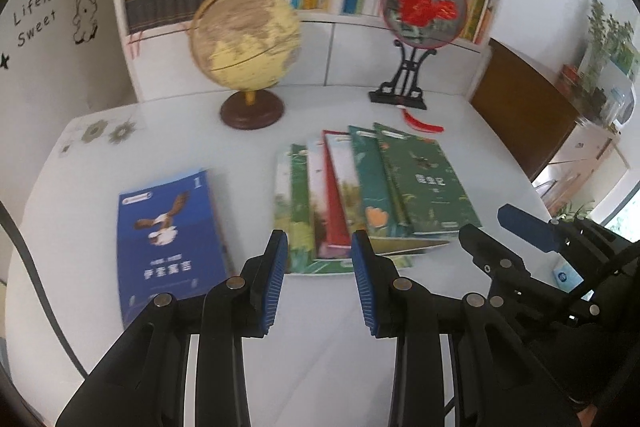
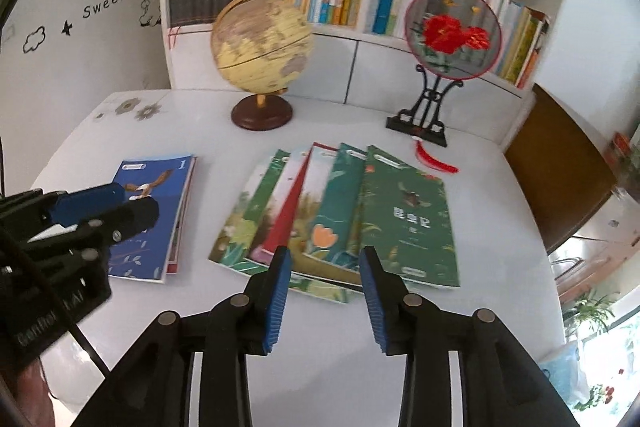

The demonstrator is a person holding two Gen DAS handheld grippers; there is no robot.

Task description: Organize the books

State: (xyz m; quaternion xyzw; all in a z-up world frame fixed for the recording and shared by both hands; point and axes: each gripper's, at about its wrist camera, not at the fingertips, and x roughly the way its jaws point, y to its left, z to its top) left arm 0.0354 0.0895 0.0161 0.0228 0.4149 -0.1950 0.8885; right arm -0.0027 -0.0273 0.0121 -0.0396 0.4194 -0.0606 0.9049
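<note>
Glossy white table (image 2: 500,219), glossy paper book covers (image 2: 408,215), polished wooden globe base (image 2: 262,115), ribbed blue pads (image 1: 276,279)

Left gripper (image 1: 320,247) raised and tilted downward, blue pads parted, nothing between them; right gripper (image 2: 325,263) likewise raised, tilted downward, jaws apart and empty; both side by side, near each other, each showing at the edge of the other's view.
</note>
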